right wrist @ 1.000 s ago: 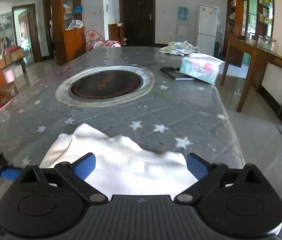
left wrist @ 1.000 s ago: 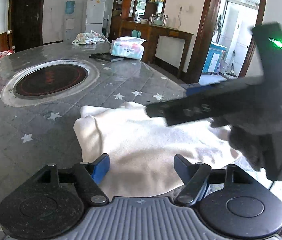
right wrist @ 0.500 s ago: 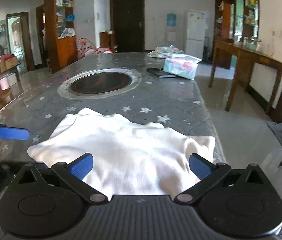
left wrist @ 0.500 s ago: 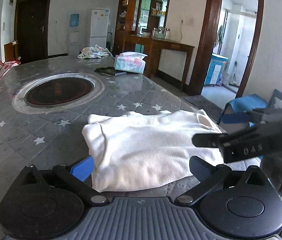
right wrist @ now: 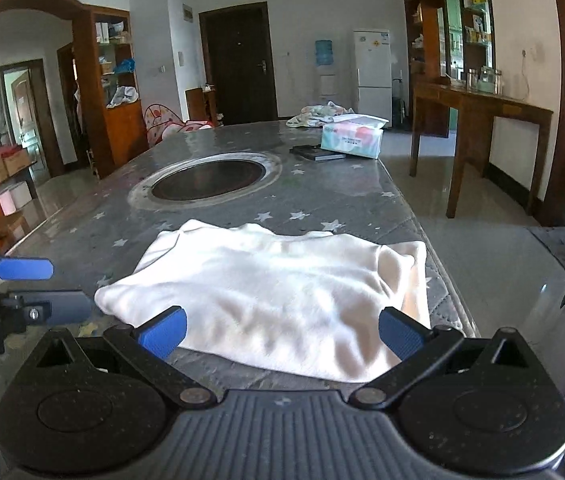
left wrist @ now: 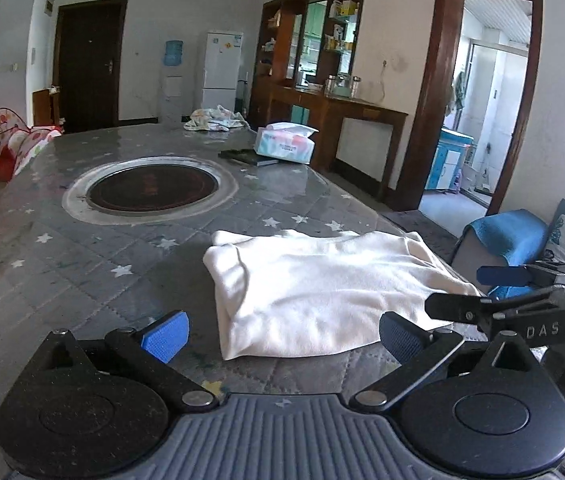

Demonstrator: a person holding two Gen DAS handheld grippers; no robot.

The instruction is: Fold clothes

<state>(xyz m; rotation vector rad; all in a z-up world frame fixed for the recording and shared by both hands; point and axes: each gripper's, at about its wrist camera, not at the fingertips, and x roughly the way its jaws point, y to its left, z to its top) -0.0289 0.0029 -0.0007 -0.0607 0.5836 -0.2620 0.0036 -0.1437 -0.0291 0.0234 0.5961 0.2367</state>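
1. White, soft knit garment (left wrist: pixel 322 292), folded into a rough rectangle, lies flat on the near right part of the grey quilted worktop with white stars (left wrist: pixel 82 264); its right edge reaches the worktop's rim and droops slightly over it (right wrist: pixel 416 280).
2. Left gripper (left wrist: pixel 282 334) hangs just short of the garment's near left corner, its blue-padded fingers (left wrist: pixel 164 336) spread wide with nothing between them and clear of the cloth.
3. Right gripper (right wrist: pixel 282 332) sits at the garment's near edge, its blue-padded fingers (right wrist: pixel 162 332) likewise released and wide apart; the cloth shows between them, but whether the pads touch it I cannot tell.
4. Each gripper shows in the other's view: the right one at the right margin of the left view (left wrist: pixel 522 296), the left one at the left margin of the right view (right wrist: pixel 22 288), both beside the garment rather than over it.
5. Beyond the garment, a round dark cooktop with a metal ring (left wrist: pixel 150 190) is set into the middle of the worktop.
6. Further back on the right stand a pastel tissue box (left wrist: pixel 285 145) and, just beside it, a flat black book-like object (left wrist: pixel 246 157).
7. At the far end lies a crumpled patterned cloth (left wrist: pixel 212 118).
8. Off the worktop, a blue cushioned seat (left wrist: pixel 510 232) stands to the right, and a white refrigerator (left wrist: pixel 222 70) against the far wall.
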